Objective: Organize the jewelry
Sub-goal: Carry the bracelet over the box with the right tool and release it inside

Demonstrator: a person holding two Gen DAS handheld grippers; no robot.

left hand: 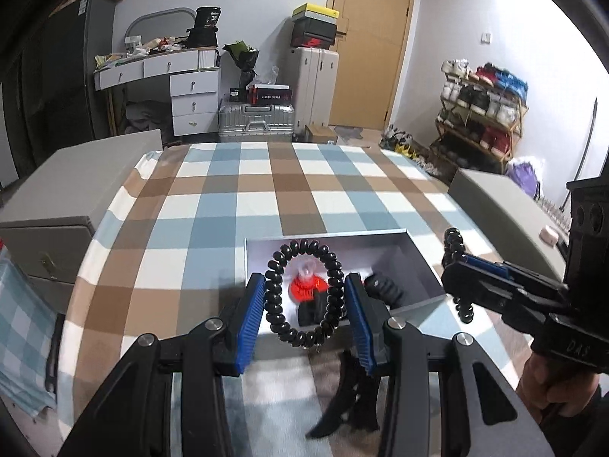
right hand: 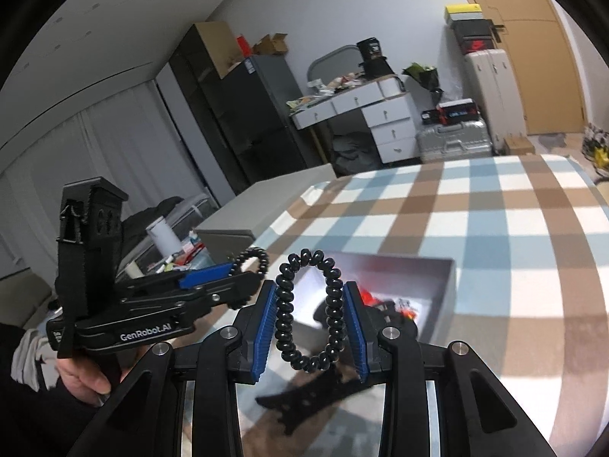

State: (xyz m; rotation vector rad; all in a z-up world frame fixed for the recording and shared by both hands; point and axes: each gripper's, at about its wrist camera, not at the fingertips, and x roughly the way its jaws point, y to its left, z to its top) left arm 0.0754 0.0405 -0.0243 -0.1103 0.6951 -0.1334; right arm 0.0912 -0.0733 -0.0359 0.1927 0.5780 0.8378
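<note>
Two glossy black spiral hair ties, one pinched in each gripper, hang above the checked bed: left gripper (left hand: 304,304) holds a round loop (left hand: 304,293); right gripper (right hand: 310,327) squeezes a narrow loop (right hand: 308,312), long axis twelve to six o'clock, over a grey box (left hand: 418,255).

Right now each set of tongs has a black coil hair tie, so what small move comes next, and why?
Probably ease the left tongs forward and down over the open grey box. Their black coil tie is pinched between the blue pads, already in line with the box, which holds other pieces. The right tongs hold a second coil tie.
</note>
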